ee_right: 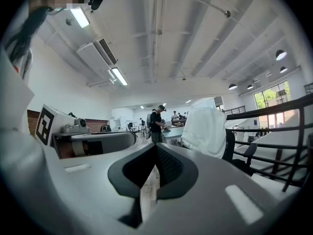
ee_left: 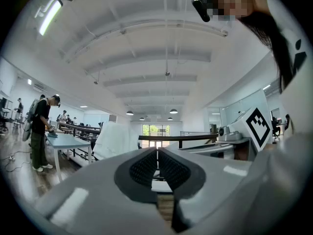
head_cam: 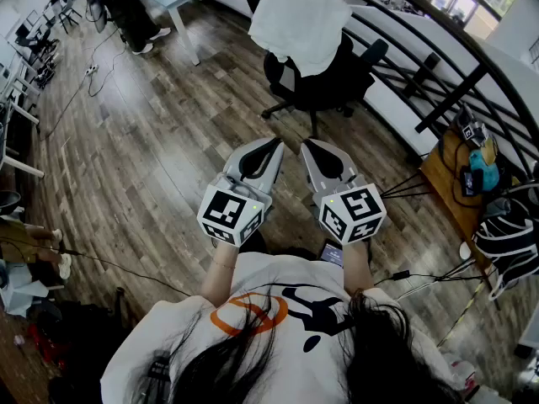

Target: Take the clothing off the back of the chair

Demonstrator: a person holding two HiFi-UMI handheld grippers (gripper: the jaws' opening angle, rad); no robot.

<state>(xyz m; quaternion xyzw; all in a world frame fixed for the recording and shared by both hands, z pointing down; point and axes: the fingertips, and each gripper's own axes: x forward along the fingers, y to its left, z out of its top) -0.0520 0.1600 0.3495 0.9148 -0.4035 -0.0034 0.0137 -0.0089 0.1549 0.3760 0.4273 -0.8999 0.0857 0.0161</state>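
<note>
Wood-plank office floor runs ahead to a black chair [head_cam: 324, 82] beside the railing [head_cam: 448, 98], with the white clothing [head_cam: 299, 15] draped over the top edge of its back. The left gripper [head_cam: 275, 143] and right gripper [head_cam: 306, 143] hover well short, both closed on nothing. A one-sided tug would likely swivel or roll the chair, or drag the cloth across the floor. No container is in play.
</note>
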